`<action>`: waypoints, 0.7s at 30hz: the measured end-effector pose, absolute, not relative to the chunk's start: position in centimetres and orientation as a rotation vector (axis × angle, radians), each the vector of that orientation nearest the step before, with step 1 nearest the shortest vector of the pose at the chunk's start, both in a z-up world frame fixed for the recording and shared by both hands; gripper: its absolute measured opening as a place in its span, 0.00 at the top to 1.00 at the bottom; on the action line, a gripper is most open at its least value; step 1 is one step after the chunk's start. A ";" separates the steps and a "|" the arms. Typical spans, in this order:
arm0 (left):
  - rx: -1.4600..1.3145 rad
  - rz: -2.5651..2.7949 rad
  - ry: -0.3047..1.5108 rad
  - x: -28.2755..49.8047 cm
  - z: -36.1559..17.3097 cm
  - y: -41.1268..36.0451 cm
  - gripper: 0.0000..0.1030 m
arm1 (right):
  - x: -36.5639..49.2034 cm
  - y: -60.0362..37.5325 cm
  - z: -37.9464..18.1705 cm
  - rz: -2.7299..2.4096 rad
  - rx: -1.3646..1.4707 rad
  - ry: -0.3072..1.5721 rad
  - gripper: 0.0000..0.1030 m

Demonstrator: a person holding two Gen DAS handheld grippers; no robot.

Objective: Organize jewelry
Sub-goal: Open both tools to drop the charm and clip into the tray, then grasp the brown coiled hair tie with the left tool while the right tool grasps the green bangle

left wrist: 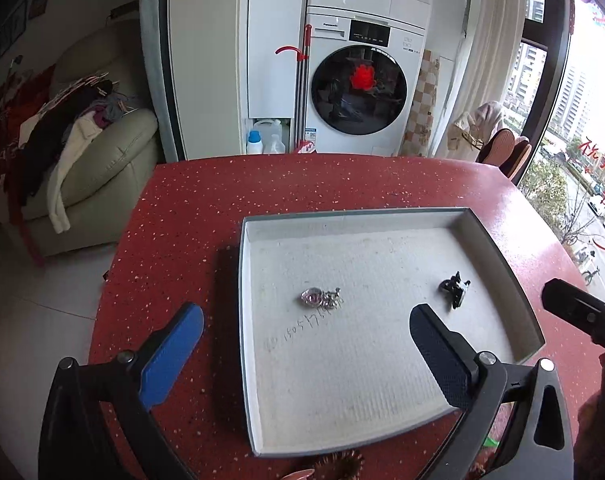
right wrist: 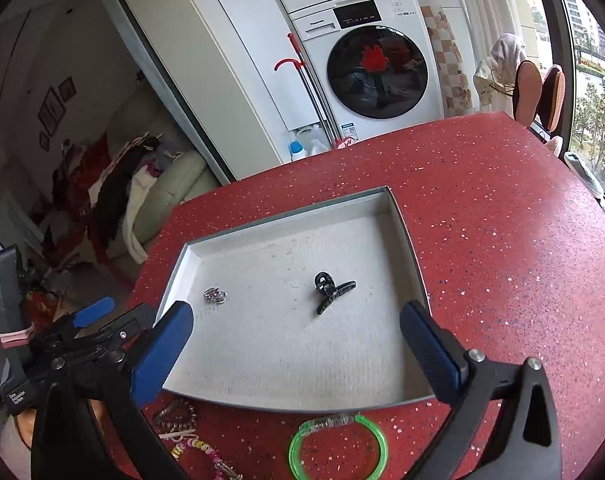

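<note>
Two pieces already lie in the shallow grey-rimmed tray with white lining (right wrist: 402, 216): a black plastic claw hair clip (right wrist: 329, 290) near its middle and a small silver sparkly brooch (right wrist: 215, 295) toward its left wall. Sorting appears partly done. Remaining on the red speckled tabletop (right wrist: 502, 240), just outside the near rim, are a translucent green bangle (right wrist: 338, 442) and a multicoloured bead bracelet (right wrist: 198, 450). The right gripper (right wrist: 298, 354) and left gripper (left wrist: 306, 354) both hover with fingers spread wide, empty. Next move likely requires lowering onto the bangle. Behind stands a white front-loading washing machine (left wrist: 362, 92).
</note>
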State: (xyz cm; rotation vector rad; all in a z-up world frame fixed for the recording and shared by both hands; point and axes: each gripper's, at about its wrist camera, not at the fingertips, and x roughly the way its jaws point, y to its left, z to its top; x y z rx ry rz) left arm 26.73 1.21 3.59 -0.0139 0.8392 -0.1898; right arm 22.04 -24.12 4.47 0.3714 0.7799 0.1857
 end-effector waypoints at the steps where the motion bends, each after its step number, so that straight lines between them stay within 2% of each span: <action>1: -0.008 -0.189 0.844 26.2 3.6 1.4 0.00 | 21.5 -24.2 4.6 0.186 0.372 0.783 0.00; 9: 0.049 -0.126 0.855 21.9 1.8 3.0 0.00 | 17.5 -25.2 4.7 0.152 0.366 0.790 0.00; 21: 0.024 -0.111 0.937 20.2 -1.6 4.9 0.00 | 14.7 -26.0 0.3 0.086 0.334 0.911 0.00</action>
